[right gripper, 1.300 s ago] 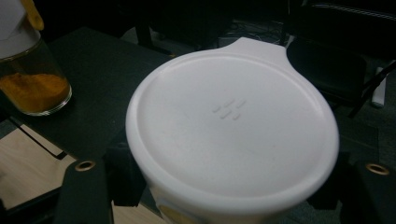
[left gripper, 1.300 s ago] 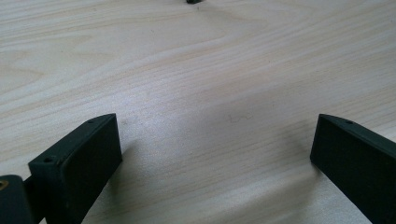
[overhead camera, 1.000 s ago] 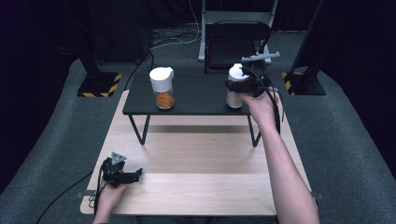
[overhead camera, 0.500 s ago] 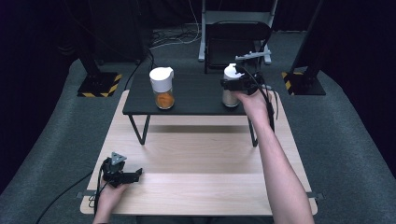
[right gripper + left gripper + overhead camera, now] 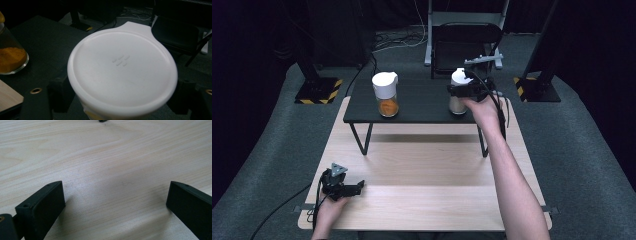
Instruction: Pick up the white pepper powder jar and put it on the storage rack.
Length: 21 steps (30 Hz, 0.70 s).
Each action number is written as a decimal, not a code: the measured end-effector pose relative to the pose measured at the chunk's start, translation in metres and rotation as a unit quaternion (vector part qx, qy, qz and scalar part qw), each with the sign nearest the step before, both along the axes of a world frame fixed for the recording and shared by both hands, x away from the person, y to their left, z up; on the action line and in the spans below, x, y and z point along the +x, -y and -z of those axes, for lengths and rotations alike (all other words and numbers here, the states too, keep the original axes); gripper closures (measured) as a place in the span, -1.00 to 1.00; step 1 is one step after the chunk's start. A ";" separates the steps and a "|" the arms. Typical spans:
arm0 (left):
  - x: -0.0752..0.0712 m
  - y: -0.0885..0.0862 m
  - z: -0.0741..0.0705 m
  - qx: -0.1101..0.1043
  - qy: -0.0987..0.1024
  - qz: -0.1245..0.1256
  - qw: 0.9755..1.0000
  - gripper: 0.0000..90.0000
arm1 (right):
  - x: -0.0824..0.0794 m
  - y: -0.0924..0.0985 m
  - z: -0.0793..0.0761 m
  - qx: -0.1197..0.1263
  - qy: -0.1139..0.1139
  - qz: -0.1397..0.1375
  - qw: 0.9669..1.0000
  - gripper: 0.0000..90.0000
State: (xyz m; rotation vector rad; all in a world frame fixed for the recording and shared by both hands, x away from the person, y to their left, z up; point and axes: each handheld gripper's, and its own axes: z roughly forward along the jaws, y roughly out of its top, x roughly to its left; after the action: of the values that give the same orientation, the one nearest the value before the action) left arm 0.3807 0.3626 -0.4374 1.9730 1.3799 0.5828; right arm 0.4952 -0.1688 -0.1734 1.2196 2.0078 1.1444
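A white-lidded jar (image 5: 458,97) stands at the right end of a small black table (image 5: 422,107). My right gripper (image 5: 457,91) reaches it from the right, and the jar's body sits between the jaws. In the right gripper view the white lid (image 5: 122,72) covers the middle, with a black finger (image 5: 60,93) showing on each side below it. The jaws have just been opening and stand slightly off the jar. A second jar holding orange powder (image 5: 386,95) (image 5: 10,57) stands at the left end. My left gripper (image 5: 357,187) (image 5: 115,205) rests open on the wooden table (image 5: 427,170), holding nothing.
The black table stands on thin legs across the far half of the wooden table. A black chair (image 5: 467,40) is behind it. Dark stands with yellow-and-black feet (image 5: 317,92) flank the back corners. Grey carpet surrounds the table.
The right hand has shifted the white-lidded jar slightly left and toward the back of the black table. The left gripper has not moved.
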 end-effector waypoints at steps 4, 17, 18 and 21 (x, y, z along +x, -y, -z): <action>0.000 0.000 0.000 0.000 0.000 0.000 1.000 -0.97 | -0.009 0.005 0.002 0.010 0.010 -0.002 1.000 -0.63; 0.000 0.000 0.000 0.000 0.000 0.000 1.000 -0.97 | -0.031 0.025 0.020 0.023 0.013 -0.013 1.000 -0.67; 0.000 0.000 0.000 0.000 0.000 0.000 1.000 -0.97 | -0.033 0.028 0.022 0.023 0.012 -0.013 1.000 -0.67; 0.000 0.000 0.000 0.000 0.000 0.000 1.000 -0.97 | -0.038 0.036 0.030 0.026 0.009 -0.009 1.000 -0.68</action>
State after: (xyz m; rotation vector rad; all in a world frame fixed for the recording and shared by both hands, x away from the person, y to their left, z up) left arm 0.3806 0.3626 -0.4374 1.9731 1.3799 0.5830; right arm 0.4570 -0.2052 -0.2035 1.2146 1.9898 1.2196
